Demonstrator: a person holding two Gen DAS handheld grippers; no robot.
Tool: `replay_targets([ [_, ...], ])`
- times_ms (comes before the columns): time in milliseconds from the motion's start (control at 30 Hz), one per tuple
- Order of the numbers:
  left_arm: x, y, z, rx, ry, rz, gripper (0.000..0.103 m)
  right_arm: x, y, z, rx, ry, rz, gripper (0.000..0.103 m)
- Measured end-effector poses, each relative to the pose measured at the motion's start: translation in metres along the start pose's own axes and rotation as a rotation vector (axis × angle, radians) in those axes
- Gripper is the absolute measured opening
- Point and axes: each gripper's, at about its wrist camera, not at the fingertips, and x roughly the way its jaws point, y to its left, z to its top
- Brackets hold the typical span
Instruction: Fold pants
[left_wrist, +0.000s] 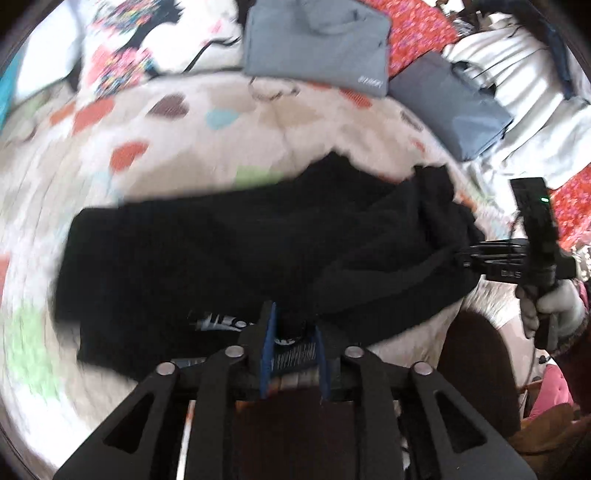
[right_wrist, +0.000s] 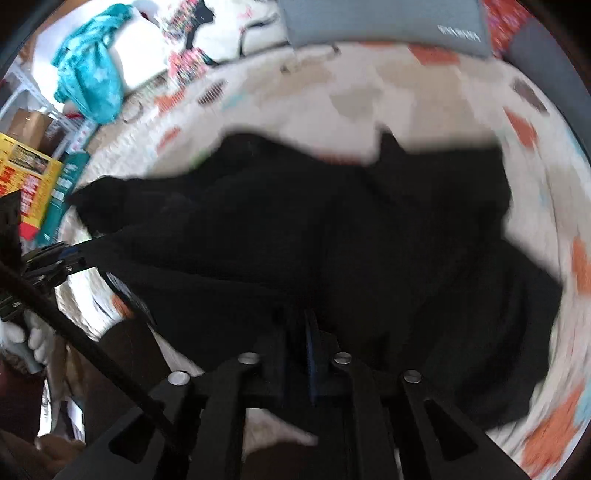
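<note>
While both grippers pinch its near edge, left gripper (left_wrist: 293, 332) and right gripper (right_wrist: 295, 325), black fabric pants (left_wrist: 221, 251) lie mid-quilt (left_wrist: 110, 129), bare cloth all round.

2 folded grey garments (left_wrist: 317, 40) lie on the patterned quilt (left_wrist: 155, 147).

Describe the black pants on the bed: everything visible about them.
The black pants are soft, dark fabric, lying rumpled and partly folded across the heart-patterned bedspread. White print shows on the fabric near the left claw, whose blue pads pinch the near edge. The right claw is closed on another part of the fabric. One end is bunched in wrinkles; the other lies flatter. Motion blur hides finer detail.
</note>
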Motion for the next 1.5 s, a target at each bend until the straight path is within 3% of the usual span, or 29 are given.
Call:
replay_targets([
  [133,-0.027,0.012,-0.028,-0.102,-0.047,0.007,0.031,-0.021,-0.002,-0.024,0.01,-0.044,-0.069,0.019],
  [233,-0.049,0.034,-0.044,-0.226,-0.099,0.036,0.04,-0.039,-0.014,-0.033,0.077,-0.069,-0.031,0.022],
  [300,-0.058,0.048,-0.051,-0.299,-0.114,0.054,0.041,-0.05,-0.02,-0.032,0.104,-0.097,-0.074,0.038],
  [467,-0.079,0.064,-0.068,-0.396,-0.159,0.076,0.042,-0.077,-0.03,-0.014,0.164,-0.215,-0.135,0.059],
  [533,-0.084,0.065,-0.07,-0.403,-0.17,0.082,0.042,-0.074,-0.023,0.0,0.133,-0.236,-0.164,0.062],
  [633,-0.089,0.058,-0.068,-0.394,-0.185,0.081,0.043,-0.04,-0.001,0.024,0.018,-0.196,-0.322,0.072],
  [700,-0.092,0.05,-0.066,-0.385,-0.195,0.076,0.043,-0.01,0.001,0.036,-0.033,-0.158,-0.398,0.071],
  [733,-0.094,0.047,-0.065,-0.381,-0.199,0.073,0.043,0.003,-0.003,0.041,-0.033,-0.135,-0.408,0.047],
  [767,-0.098,0.042,-0.065,-0.373,-0.207,0.067,0.043,0.006,-0.01,0.041,-0.004,-0.12,-0.373,0.009],
  [833,-0.105,0.034,-0.065,-0.353,-0.22,0.062,0.045,-0.006,-0.024,0.038,0.084,-0.167,-0.276,0.009],
  [867,-0.107,0.031,-0.065,-0.343,-0.226,0.063,0.051,-0.02,-0.032,0.033,0.12,-0.208,-0.237,0.009],
  [900,-0.108,0.03,-0.066,-0.339,-0.23,0.065,0.056,-0.031,-0.037,0.028,0.143,-0.238,-0.22,0.009],
  [967,-0.107,0.031,-0.066,-0.347,-0.23,0.064,0.057,-0.058,-0.053,0.01,0.199,-0.297,-0.2,0.009],
  [1100,-0.092,0.036,-0.062,-0.407,-0.21,0.014,0.057,-0.094,-0.104,-0.035,0.359,-0.346,-0.246,0.009],
  [1233,-0.083,0.03,-0.059,-0.413,-0.187,0.005,0.057,-0.093,-0.143,-0.072,0.489,-0.283,-0.348,0.012],
  [1300,-0.083,0.028,-0.058,-0.405,-0.184,0.014,0.057,-0.097,-0.155,-0.084,0.547,-0.289,-0.392,0.017],
  [1367,-0.085,0.027,-0.058,-0.407,-0.186,0.018,0.057,-0.104,-0.165,-0.088,0.622,-0.327,-0.334,0.034],
  [1500,-0.088,0.028,-0.059,-0.426,-0.188,0.025,0.057,-0.11,-0.159,-0.075,0.588,-0.377,-0.278,0.052],
])
